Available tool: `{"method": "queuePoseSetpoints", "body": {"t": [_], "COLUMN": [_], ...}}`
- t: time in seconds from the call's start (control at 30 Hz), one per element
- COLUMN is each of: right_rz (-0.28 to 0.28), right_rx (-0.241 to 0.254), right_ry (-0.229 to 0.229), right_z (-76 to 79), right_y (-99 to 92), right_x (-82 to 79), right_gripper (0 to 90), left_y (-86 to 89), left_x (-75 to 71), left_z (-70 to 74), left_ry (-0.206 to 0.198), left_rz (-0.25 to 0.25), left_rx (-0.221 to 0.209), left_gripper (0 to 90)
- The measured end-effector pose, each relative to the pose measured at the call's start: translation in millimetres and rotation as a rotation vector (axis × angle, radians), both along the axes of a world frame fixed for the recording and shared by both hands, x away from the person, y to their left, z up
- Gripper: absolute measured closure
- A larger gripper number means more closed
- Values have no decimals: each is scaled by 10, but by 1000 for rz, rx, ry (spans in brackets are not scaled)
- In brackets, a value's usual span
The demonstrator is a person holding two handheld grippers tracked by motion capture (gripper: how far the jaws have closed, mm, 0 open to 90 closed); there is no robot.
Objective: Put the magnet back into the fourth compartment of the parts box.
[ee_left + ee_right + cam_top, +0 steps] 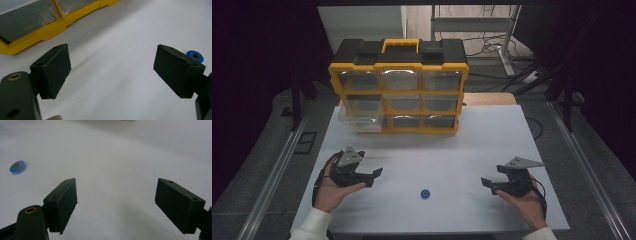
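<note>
Both the left gripper [374,176] and right gripper [488,184] gaped wide, empty; the blue ring [425,193] lay between them.

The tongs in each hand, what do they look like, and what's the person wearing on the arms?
Both tongs, left and right, are black, each topped by a grey three-cornered plate. Their jaws end in flat, blocky black pads with small holes, and a brass-coloured ring sits at one jaw's base in both gripper views. A black cable trails from each. White sleeve cuffs cover the wrists.
</note>
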State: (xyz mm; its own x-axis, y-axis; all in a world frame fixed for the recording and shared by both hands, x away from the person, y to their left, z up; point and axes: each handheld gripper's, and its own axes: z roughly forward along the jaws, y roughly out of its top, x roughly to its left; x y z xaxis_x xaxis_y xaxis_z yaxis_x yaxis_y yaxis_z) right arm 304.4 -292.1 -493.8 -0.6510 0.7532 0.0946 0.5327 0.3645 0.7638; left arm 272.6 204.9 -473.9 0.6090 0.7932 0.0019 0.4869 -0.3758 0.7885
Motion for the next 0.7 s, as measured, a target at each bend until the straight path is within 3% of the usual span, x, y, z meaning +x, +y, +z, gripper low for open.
{"method": "queuePoseSetpoints", "body": {"t": [0.7], "right_rz": [7], "right_rx": [14], "right_ry": [7], "right_z": [-10], "right_y": [-11], "right_x": [-4], "right_gripper": [182], "left_y": [-257], "left_x": [8], "left_z": [-35], "left_ry": [61], "left_rz": [-98], "left_rx": [-7], "left_gripper": [159]}}
